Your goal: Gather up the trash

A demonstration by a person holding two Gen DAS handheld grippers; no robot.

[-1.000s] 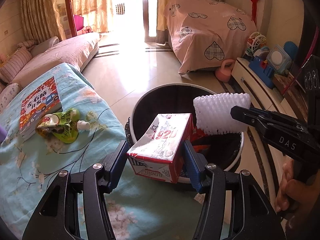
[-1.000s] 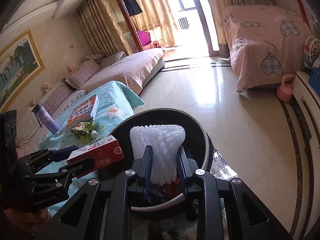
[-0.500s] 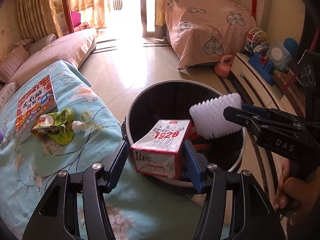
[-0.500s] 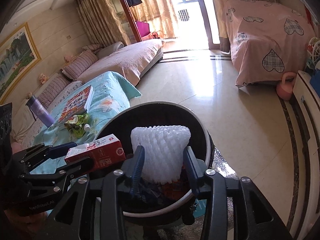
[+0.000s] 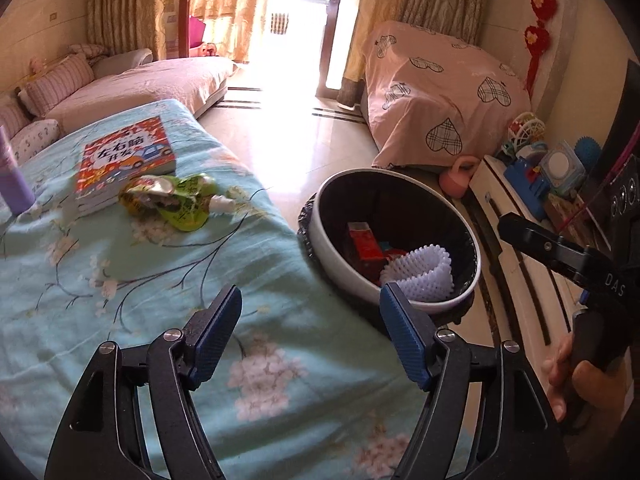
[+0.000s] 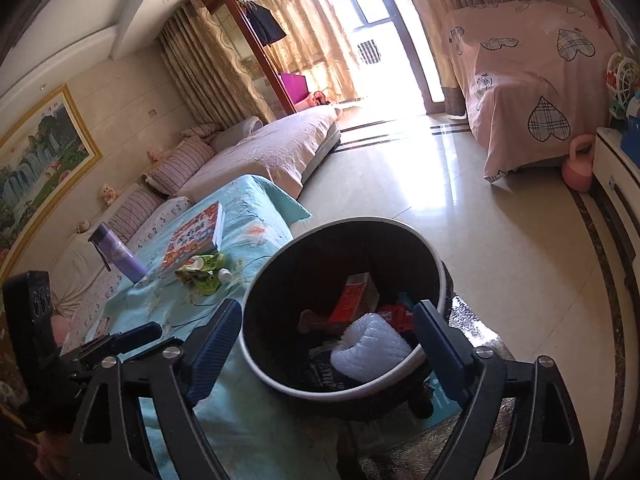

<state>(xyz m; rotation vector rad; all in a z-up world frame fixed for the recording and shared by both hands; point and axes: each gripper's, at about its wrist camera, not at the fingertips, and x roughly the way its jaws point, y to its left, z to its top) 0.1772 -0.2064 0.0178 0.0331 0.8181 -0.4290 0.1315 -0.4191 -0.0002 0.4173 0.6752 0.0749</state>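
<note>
Living room with a shiny tile floor [image 6: 472,216], sunlit curtains at the back, a pink heart-print cover [image 5: 440,92] thrown over some furniture, and a long sofa [image 6: 276,148] along the wall. Up front is a bed-like surface under a teal floral blanket [image 5: 120,280] (can't tell what's under it).

The round trash bin [image 6: 434,264] sits on the floor right against the blanket's edge. Inside it: a red carton [image 6: 352,300] lying tilted with its long axis running toward the far wall of the bin, and a white foam net sleeve [image 6: 372,350] curled on its side near the closer rim, open end roughly facing up in the left view [image 5: 420,276].

On the blanket, a colourful kids' book [image 5: 124,156] lies flat, a crumpled green pouch [image 5: 172,200] touching its near edge with a small white cap [image 5: 222,204] just beside it. A purple bottle [image 6: 116,256] stands upright behind the book.

Left tool [image 5: 316,336] is spread wide, nothing in it, over the blanket. Right tool [image 6: 328,340] is also spread wide and empty, straddling the bin's near rim.
</note>
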